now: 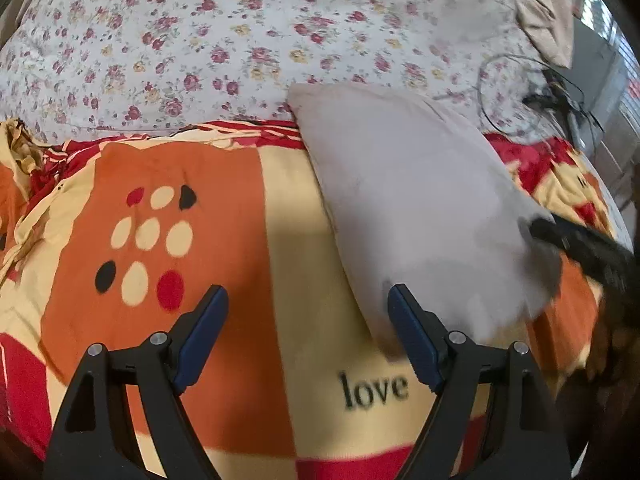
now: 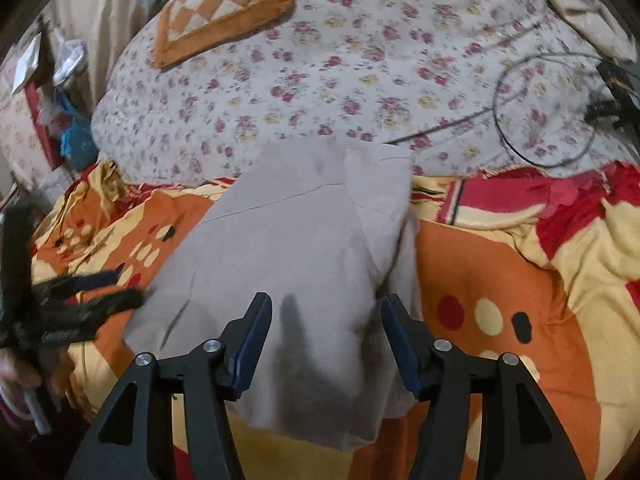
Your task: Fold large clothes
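A grey folded garment (image 1: 400, 200) (image 2: 288, 240) lies on an orange, yellow and red blanket (image 1: 180, 168) (image 2: 500, 260) spread over the bed. My left gripper (image 1: 308, 292) stands open over the blanket at the garment's left edge, with nothing between its fingers. My right gripper (image 2: 327, 299) is open just above the near end of the garment, and its pads do not press on the cloth. In the left wrist view the right gripper (image 1: 580, 248) is a black blur at the garment's right edge. In the right wrist view the left gripper (image 2: 80, 300) is a blur at the garment's left side.
A floral sheet (image 1: 240, 40) (image 2: 360, 60) covers the far half of the bed. A looped black cable (image 1: 520, 92) (image 2: 540, 120) lies at the far right. An orange checked mat (image 2: 228, 8) sits at the far left, and a beige cloth (image 1: 540, 8) at the back right.
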`<state>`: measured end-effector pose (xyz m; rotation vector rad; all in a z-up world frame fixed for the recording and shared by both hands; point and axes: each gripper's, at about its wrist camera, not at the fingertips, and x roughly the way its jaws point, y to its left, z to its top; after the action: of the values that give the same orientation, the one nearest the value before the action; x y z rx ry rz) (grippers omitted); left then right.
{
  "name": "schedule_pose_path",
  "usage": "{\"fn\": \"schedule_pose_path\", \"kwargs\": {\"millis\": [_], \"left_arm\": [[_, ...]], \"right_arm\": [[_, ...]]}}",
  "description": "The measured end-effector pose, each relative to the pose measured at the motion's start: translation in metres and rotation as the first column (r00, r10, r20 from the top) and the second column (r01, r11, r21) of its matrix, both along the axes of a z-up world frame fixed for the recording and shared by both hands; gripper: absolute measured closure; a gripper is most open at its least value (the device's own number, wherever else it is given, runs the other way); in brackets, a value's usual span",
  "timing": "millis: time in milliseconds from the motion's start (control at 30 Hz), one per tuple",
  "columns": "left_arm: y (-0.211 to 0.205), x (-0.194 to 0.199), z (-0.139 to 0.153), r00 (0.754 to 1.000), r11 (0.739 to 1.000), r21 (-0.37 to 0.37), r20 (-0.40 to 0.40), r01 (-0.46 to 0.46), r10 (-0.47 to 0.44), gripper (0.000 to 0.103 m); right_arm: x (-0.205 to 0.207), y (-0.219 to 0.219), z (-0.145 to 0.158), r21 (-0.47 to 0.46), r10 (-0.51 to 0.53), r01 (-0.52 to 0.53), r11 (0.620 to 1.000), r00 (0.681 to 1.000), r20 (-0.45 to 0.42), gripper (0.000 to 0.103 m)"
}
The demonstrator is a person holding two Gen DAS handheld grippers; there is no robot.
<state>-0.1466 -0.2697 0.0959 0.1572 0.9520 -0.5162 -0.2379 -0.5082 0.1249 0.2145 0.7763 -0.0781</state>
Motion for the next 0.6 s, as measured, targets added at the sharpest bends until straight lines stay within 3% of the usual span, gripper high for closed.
{"fn": "schedule_pose_path", "kwargs": {"millis": [100, 200, 300, 433, 600], "left_arm": [[0.002, -0.019, -0.004, 1.000, 1.000, -0.001, 0.009, 0.023, -0.023, 0.021], [-0.009, -0.028, -0.023, 0.997, 0.999, 0.008, -0.056, 0.054, -0.053, 0.021], [-0.019, -0.029, -0.032, 0.997, 0.999, 0.006, -0.067, 0.039, -0.038, 0.021], [-0.021, -0.013, -0.024, 0.997, 0.993, -0.107, -0.056, -0.055, 0.049, 0.021], [-0.019, -0.007, -0.034, 0.998, 0.997, -0.045, 0.008, -0.068, 0.068, 0.017]], "right_arm": [[-0.001, -0.001, -0.003, 0.020, 0.003, -0.003, 1.000, 1.000, -0.005, 0.043], [-0.002, 0.001, -0.007, 0.018, 0.010, -0.009, 1.000, 1.000, -0.013, 0.040], [0.000, 0.002, -0.009, 0.026, 0.006, -0.005, 1.000, 1.000, -0.015, 0.040], [0.008, 0.000, -0.012, 0.032, -0.019, 0.019, 0.999, 0.999, -0.030, 0.040], [0.019, -0.010, -0.028, 0.013, -0.050, 0.051, 0.999, 0.997, -0.061, 0.043]]}}
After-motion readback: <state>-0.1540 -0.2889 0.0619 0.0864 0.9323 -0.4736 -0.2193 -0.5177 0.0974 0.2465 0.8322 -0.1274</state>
